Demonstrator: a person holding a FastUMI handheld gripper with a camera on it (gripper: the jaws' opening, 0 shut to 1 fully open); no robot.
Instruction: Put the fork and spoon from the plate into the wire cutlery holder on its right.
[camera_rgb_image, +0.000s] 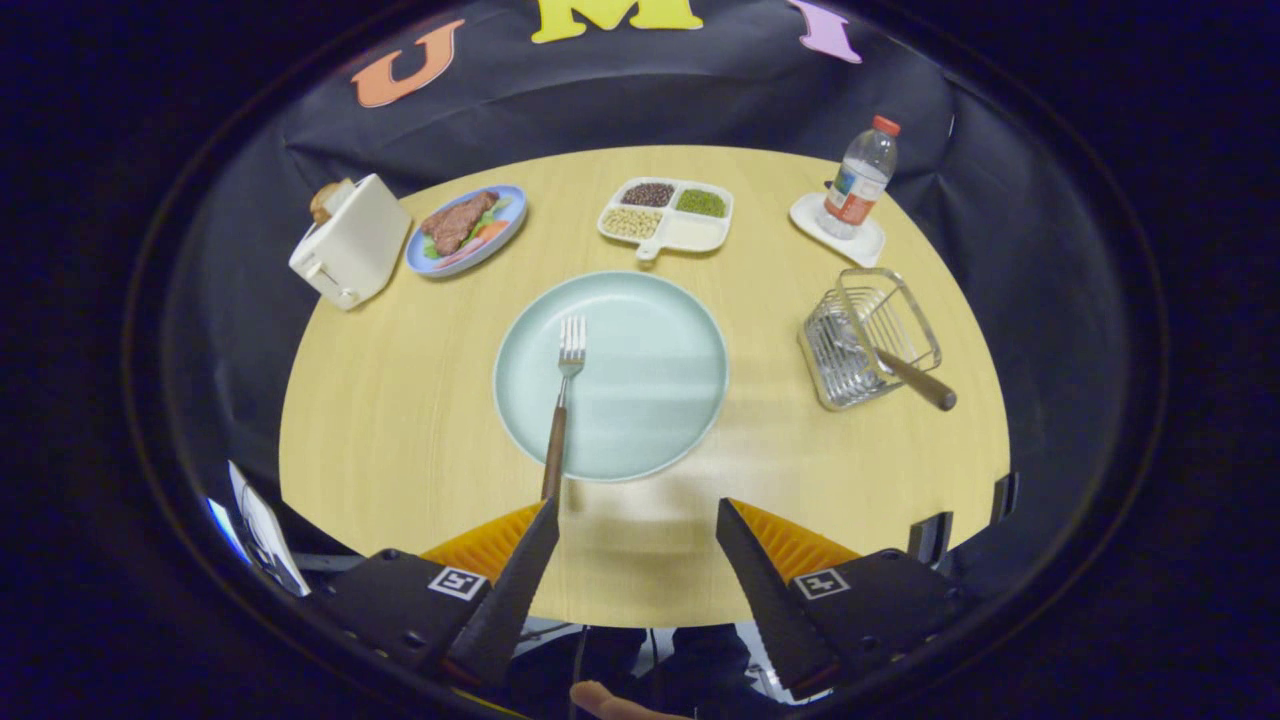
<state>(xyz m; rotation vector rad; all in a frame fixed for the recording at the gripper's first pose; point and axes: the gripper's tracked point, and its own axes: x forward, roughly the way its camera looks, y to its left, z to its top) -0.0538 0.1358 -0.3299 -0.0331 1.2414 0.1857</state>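
Right in front of me my gripper (636, 520) has its two fingers spread wide apart, and they hold nothing. Beyond them I see the big round table (380, 420), made of pale wood. On it, just ahead of my fingers, sits the light green plate (650, 400). To the right of the plate, well apart from it, is the wire cutlery holder (870, 335). Next comes the fork (562, 400). It lies on the left part of the plate, prongs pointing away from me, and its brown handle sticks out over the rim toward my left finger. A brown handle (918, 381) pokes out of the holder already. I think that is the spoon, so I guess half the job is done. The fork is still left to pick up and drop in.
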